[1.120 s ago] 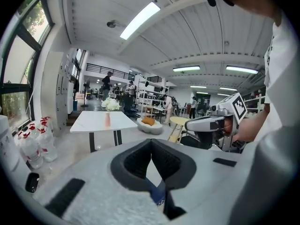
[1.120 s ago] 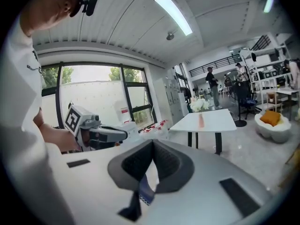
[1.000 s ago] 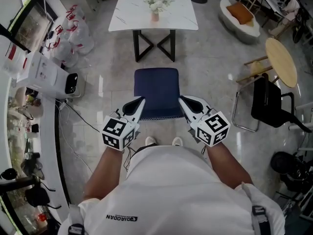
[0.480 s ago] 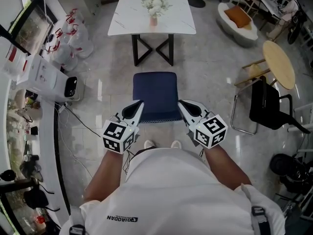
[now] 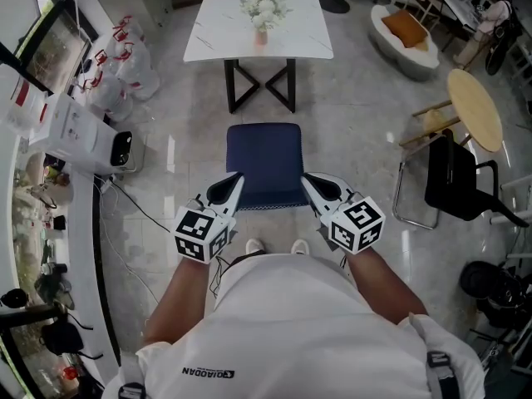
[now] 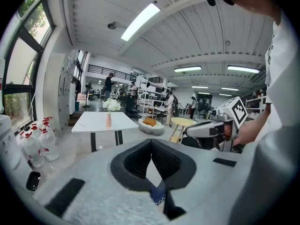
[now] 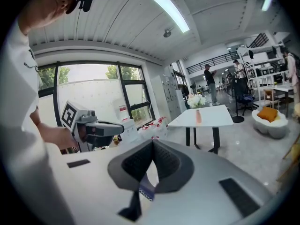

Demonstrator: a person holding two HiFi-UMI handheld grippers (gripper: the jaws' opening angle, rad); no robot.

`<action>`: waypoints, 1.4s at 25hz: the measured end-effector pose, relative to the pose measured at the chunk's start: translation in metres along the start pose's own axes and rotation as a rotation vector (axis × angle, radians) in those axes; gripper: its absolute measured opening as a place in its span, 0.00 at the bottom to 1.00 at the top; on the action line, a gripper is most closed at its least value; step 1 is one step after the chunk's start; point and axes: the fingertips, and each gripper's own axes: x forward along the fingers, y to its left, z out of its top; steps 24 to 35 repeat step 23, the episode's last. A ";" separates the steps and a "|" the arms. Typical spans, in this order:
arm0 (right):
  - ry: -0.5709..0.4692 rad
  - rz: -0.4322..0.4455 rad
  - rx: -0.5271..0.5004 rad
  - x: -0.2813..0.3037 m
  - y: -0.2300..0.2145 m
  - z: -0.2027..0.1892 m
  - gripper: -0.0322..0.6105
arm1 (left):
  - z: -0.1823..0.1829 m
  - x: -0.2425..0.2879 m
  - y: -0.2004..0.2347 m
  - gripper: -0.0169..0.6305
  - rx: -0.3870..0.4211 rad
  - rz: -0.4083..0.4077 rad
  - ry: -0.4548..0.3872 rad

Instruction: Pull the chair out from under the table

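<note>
Navy fabric with a white edge pattern is seen pinched between the closed jaws of the left tool (image 5: 238, 179), and likewise of the right tool (image 5: 307, 179). Each tool is clamped on a near corner of the chair (image 5: 264, 160), one at either side. The chair is found standing on the tiled floor (image 5: 349, 115) directly ahead of the person. It is wholly clear of the white marble surface (image 5: 220, 32) beyond, with bare floor between. A vase of flowers (image 5: 262, 11) is noted upright on that surface.
</note>
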 end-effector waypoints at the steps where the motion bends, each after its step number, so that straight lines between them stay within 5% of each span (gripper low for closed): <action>1: 0.001 0.001 0.000 0.000 0.000 0.000 0.06 | 0.000 0.000 0.000 0.04 0.001 0.000 0.001; 35: 0.009 0.010 0.012 0.003 -0.003 -0.003 0.06 | 0.001 0.003 0.001 0.04 0.012 0.005 0.006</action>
